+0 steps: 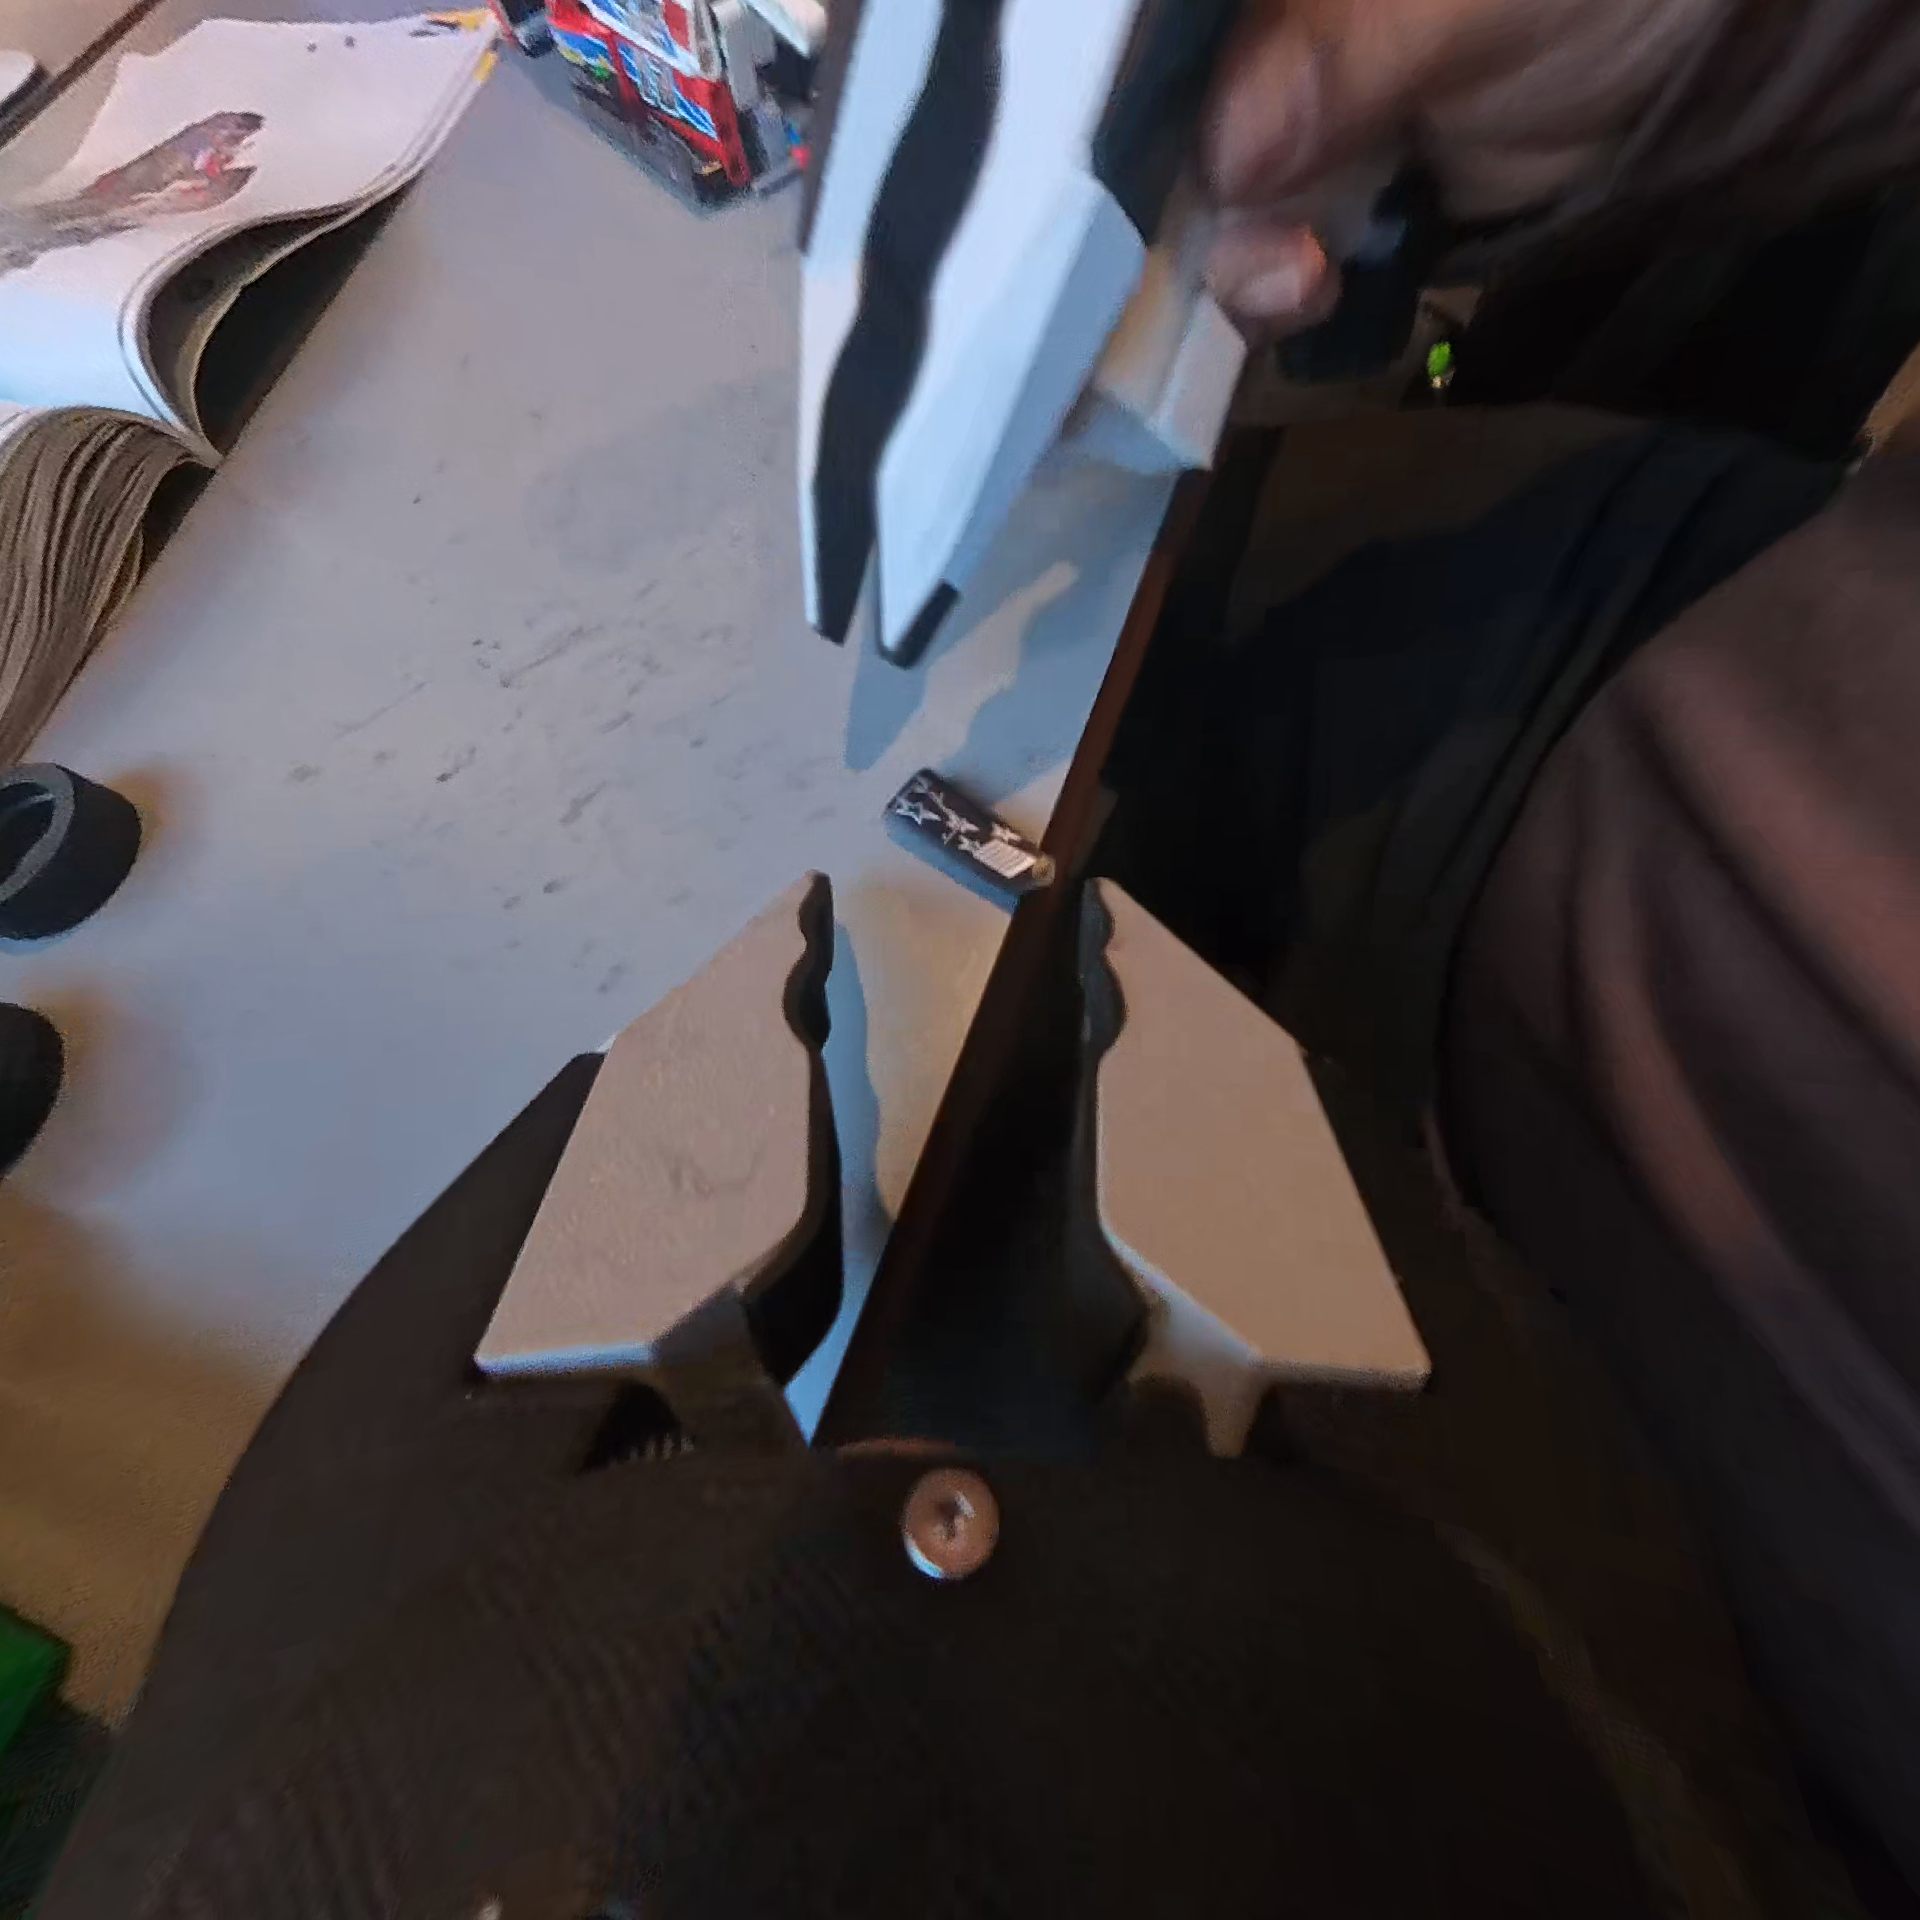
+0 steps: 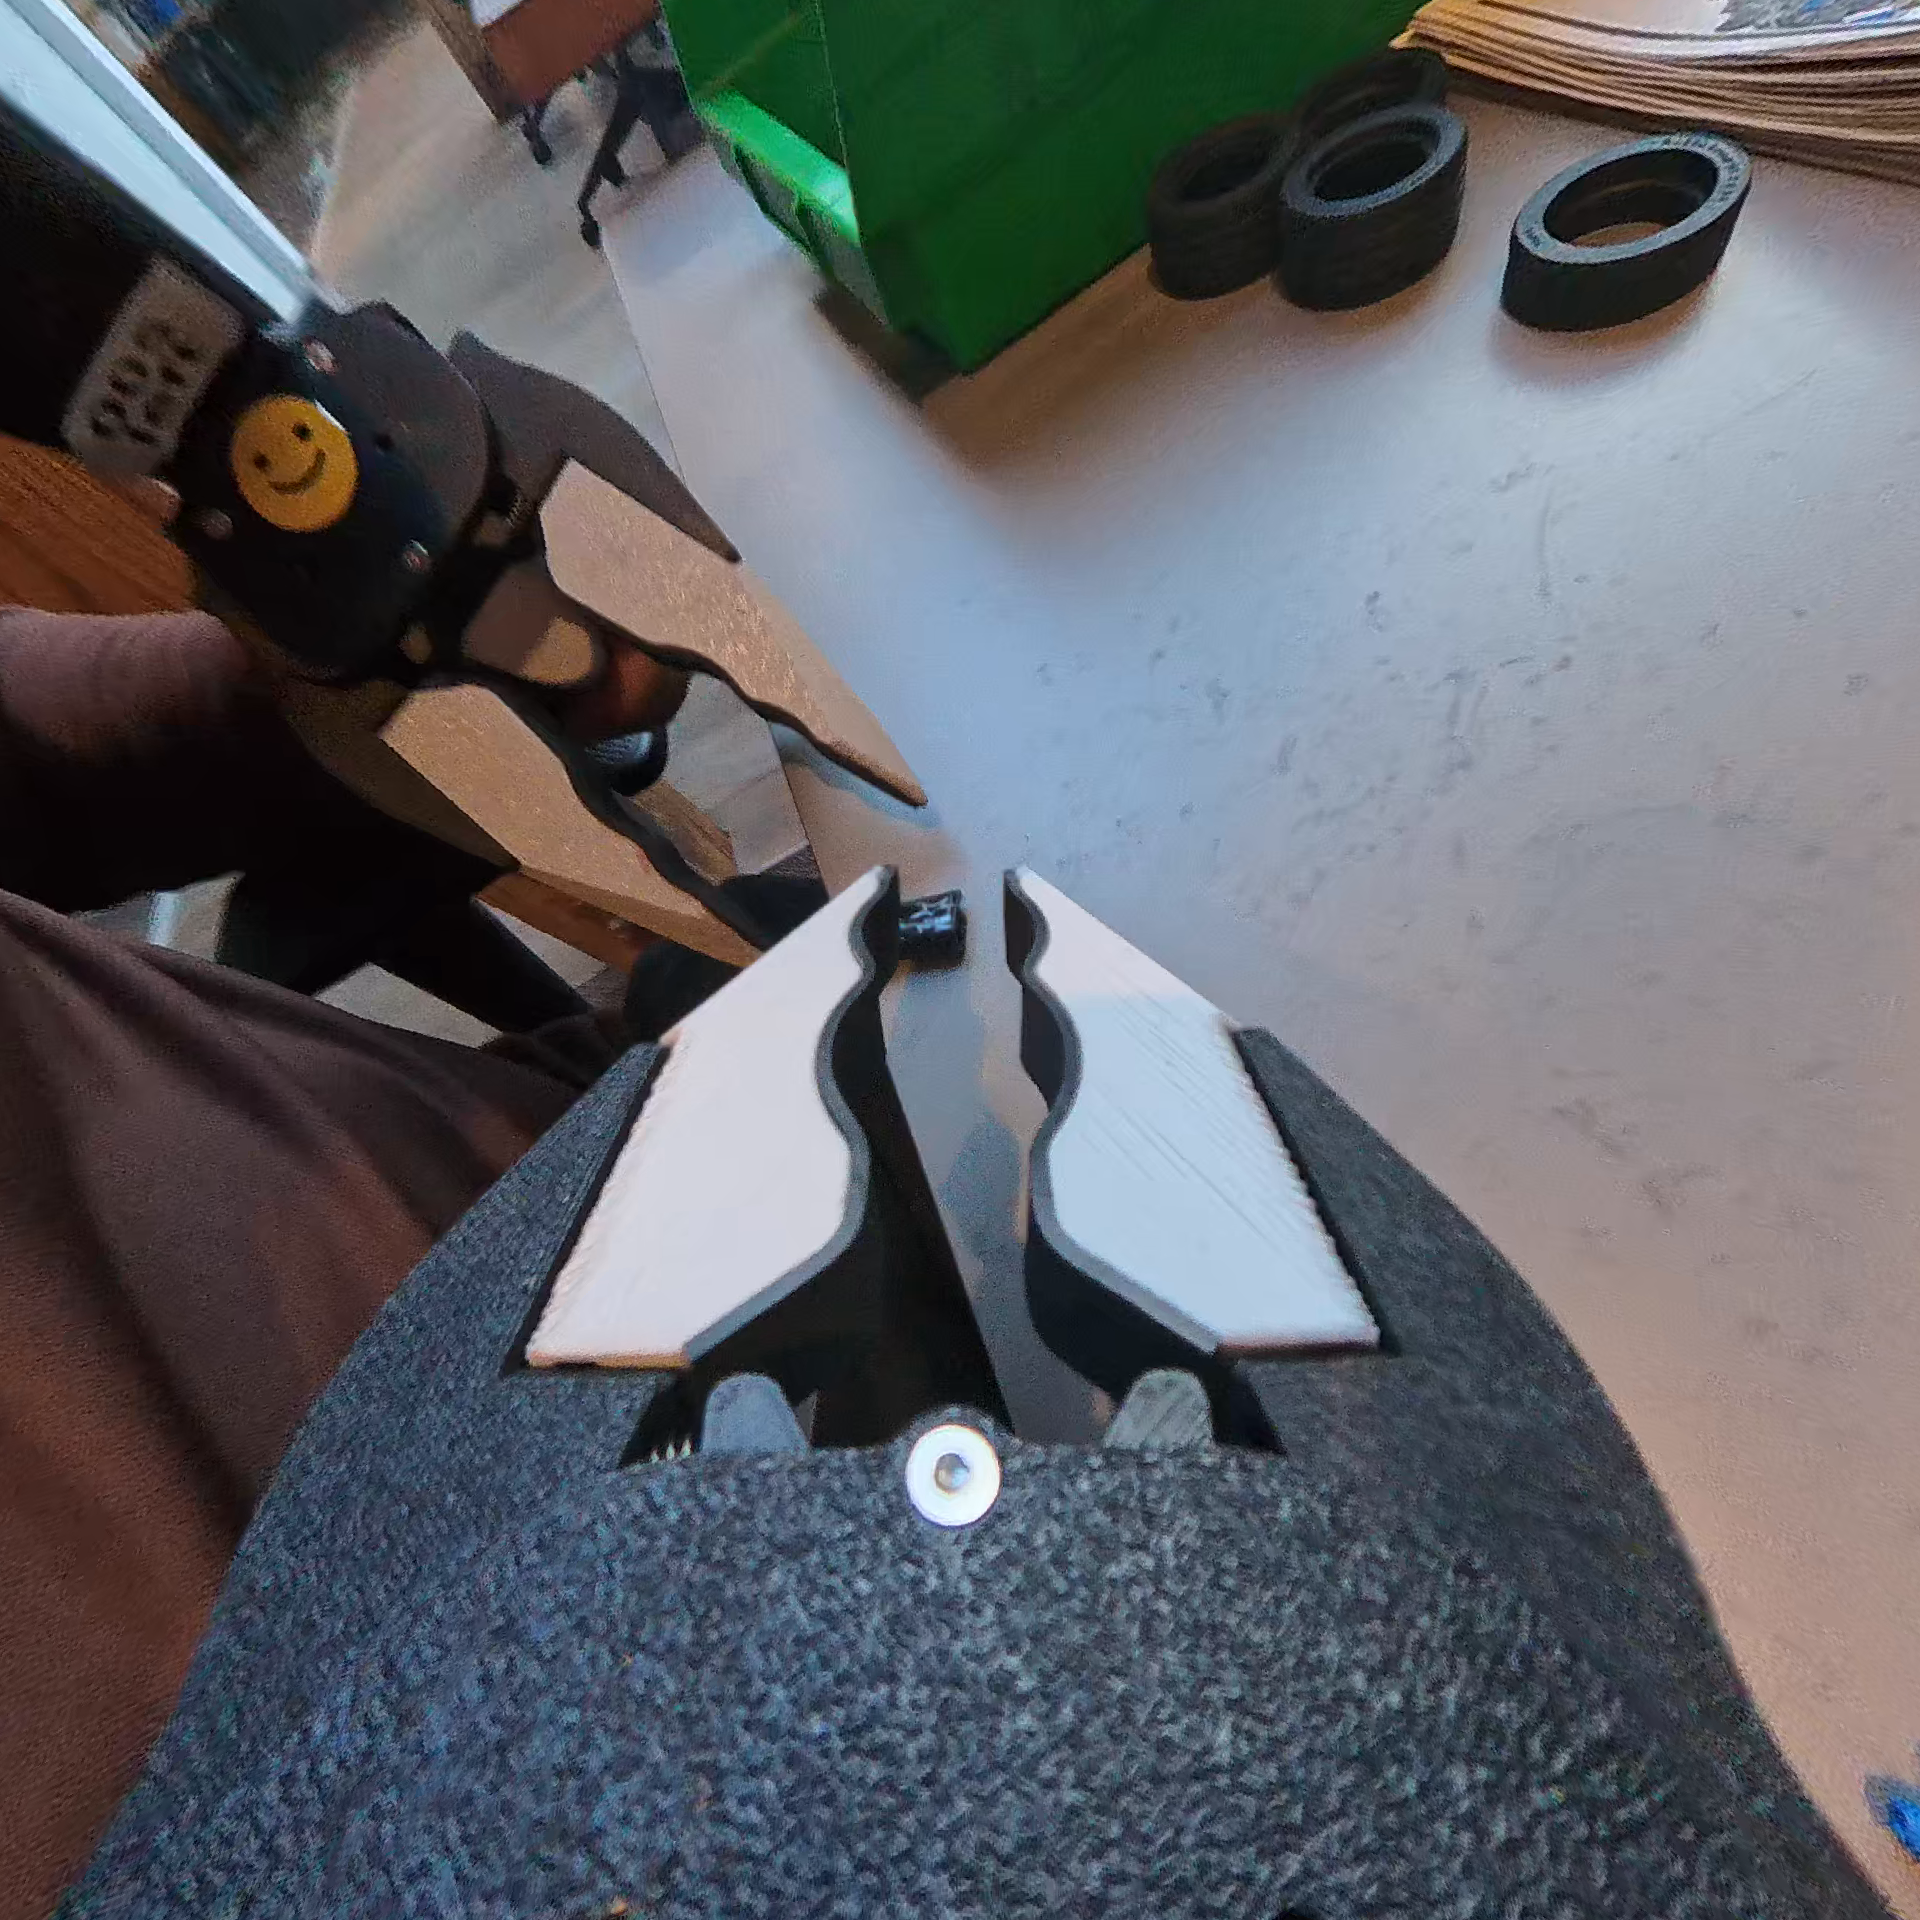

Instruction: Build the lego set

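A small black Lego piece with a white pattern [image 1: 966, 842] lies on the grey table [image 1: 520, 623] right at its near edge. My left gripper [image 1: 956, 883] is open and empty, its tips straddling the table edge just short of the piece. My right gripper [image 2: 951, 873] is open, and the piece [image 2: 932, 920] shows in the gap between its tips. In the left wrist view the right gripper [image 1: 873, 639] hangs a little above the table, apart from the piece. The left gripper [image 2: 847, 868] also shows in the right wrist view, at the left, jaws apart.
Three black rubber tyres [image 2: 1631, 239] and a green box [image 2: 987, 156] stand at the far side, and another tyre [image 1: 52, 852] lies to the left. An open instruction booklet [image 1: 156, 208] and a colourful box [image 1: 655, 94] lie further off. The person's brown clothing [image 2: 208, 1247] is beyond the table edge. Across from one pair of fingers to the other is roughly 4 cm.
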A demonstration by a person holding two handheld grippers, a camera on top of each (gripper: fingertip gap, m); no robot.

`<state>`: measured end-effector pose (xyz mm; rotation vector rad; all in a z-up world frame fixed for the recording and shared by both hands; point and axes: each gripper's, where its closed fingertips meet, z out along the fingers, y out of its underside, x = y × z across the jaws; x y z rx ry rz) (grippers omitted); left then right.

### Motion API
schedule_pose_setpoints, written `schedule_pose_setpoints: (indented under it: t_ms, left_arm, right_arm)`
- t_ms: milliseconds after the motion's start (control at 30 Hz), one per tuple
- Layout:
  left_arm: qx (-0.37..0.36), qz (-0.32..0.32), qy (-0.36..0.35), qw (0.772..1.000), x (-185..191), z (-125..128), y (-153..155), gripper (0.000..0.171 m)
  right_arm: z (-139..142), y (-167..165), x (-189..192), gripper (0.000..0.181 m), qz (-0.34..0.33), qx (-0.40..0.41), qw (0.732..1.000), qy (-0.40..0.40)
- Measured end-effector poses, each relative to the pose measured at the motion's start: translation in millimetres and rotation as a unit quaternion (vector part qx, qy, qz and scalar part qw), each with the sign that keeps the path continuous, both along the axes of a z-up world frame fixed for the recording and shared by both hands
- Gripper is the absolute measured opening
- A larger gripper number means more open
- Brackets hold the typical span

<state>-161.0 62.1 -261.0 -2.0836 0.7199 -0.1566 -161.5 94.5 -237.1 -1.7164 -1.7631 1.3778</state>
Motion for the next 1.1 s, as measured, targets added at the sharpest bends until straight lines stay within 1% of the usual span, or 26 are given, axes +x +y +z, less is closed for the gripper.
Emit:
schedule_pose_setpoints:
  t_ms: [100,200,300,400,533,700,833,867,967,1100]
  left_arm:
    - [-0.003,0.03,0.001,1.0,-1,-1,6,0.043]
    - [-0.025,0.028,0.01,0.999,3,-8,6,0.043]
    - [-0.027,0.029,0.024,0.999,5,-11,7,0.041]
    - [-0.031,0.043,0.03,0.998,1,-11,10,0.035]
    - [-0.054,0.052,0.018,0.997,1,-11,12,0.038]
    - [-0.082,0.069,-0.005,0.994,-2,-10,14,0.046]
    - [-0.084,0.078,-0.029,0.993,-3,-8,13,0.043]
    - [-0.084,0.08,-0.033,0.993,-3,-6,12,0.041]
    - [-0.088,0.074,-0.047,0.992,-2,1,11,0.04]
    - [-0.11,0.086,-0.033,0.99,-10,-1,14,0.04]
  right_arm:
    - [-9,-3,-1,0.025,0.0,0.048,0.999,-0.009]
    - [-16,-9,-6,0.026,0.005,0.079,0.997,-0.014]
    - [-25,-12,-9,0.025,0.012,0.104,0.994,-0.026]
    - [-28,-9,-9,0.02,0.01,0.125,0.992,-0.025]
    - [-32,5,-12,0.012,-0.012,0.16,0.986,-0.035]
    - [-32,10,-14,0.008,-0.026,0.149,0.988,-0.043]
    - [-30,20,-10,0.013,-0.044,0.148,0.987,-0.045]
    - [-29,21,-8,0.014,-0.046,0.142,0.988,-0.042]
    - [-24,28,-3,0.014,-0.054,0.125,0.99,-0.034]
    - [-15,38,3,0.014,-0.071,0.098,0.992,-0.02]
